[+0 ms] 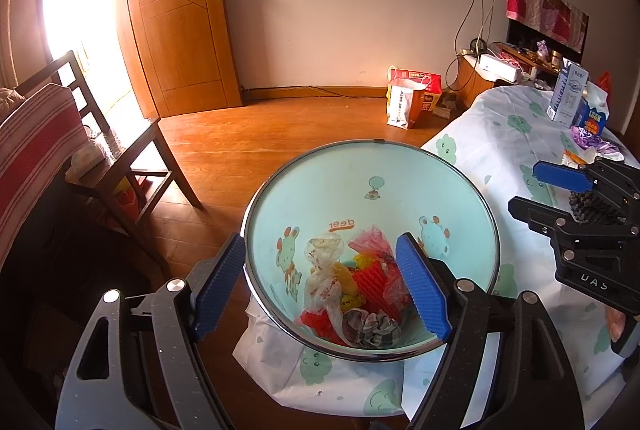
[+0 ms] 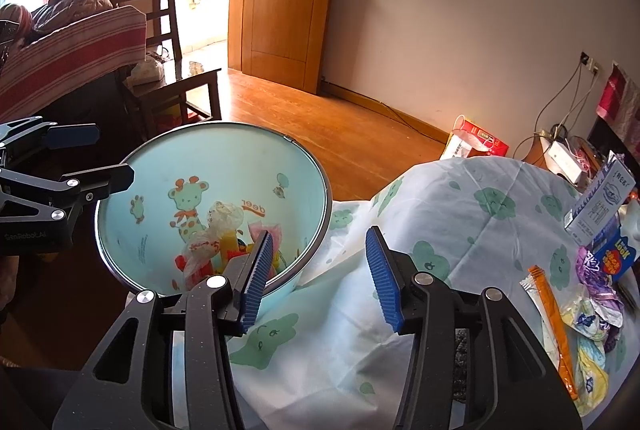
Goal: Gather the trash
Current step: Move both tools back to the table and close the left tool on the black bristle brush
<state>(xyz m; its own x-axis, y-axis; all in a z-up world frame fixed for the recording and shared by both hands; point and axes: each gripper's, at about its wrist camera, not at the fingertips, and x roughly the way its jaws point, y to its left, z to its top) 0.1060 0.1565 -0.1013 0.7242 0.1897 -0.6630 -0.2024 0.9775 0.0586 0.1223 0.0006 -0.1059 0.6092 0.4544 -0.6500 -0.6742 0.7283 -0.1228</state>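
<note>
Left hand-held gripper [image 1: 322, 284] is over the mouth of the trash bin [image 1: 400, 166], blue pads spread wide and nothing between them; one pad hangs outside the rim, the other over the inside. Down in the bin lies the collected trash: a crumpled clear plastic bag [image 1: 326, 270], red wrappers [image 1: 378, 276], something yellow, and a grey checked cloth [image 1: 370, 328] at the near side.

Right hand-held gripper [image 2: 318, 276] sits just beside the bin, above the bed's near left corner, jaws parted and gripping nothing. Its left pad overlaps the bin's rim in the picture, though whether it touches is hard to say from here.

The bin, pale blue with cartoon animals inside and a metal rim, stands on the wooden floor [image 1: 248, 134] against the bed's edge. The bed carries a white cover with green clouds [image 2: 480, 230].

More trash waits at the bed's far right edge: an orange stick packet [image 2: 550, 314], crumpled pale wrappers [image 2: 590, 318], a purple wrapper [image 2: 592, 264], a blue snack box [image 2: 614, 256] and a tall white carton [image 2: 600, 206]. The right wrist view shows these clearly; the left one catches only the carton and boxes far off.

From the left wrist view, a dark rough lump [image 1: 586, 206] shows behind the right tool's fingers. A wooden chair [image 1: 132, 158] stands left of the bin, paper bags [image 1: 412, 98] by the wall, a door [image 1: 180, 10] beyond.
</note>
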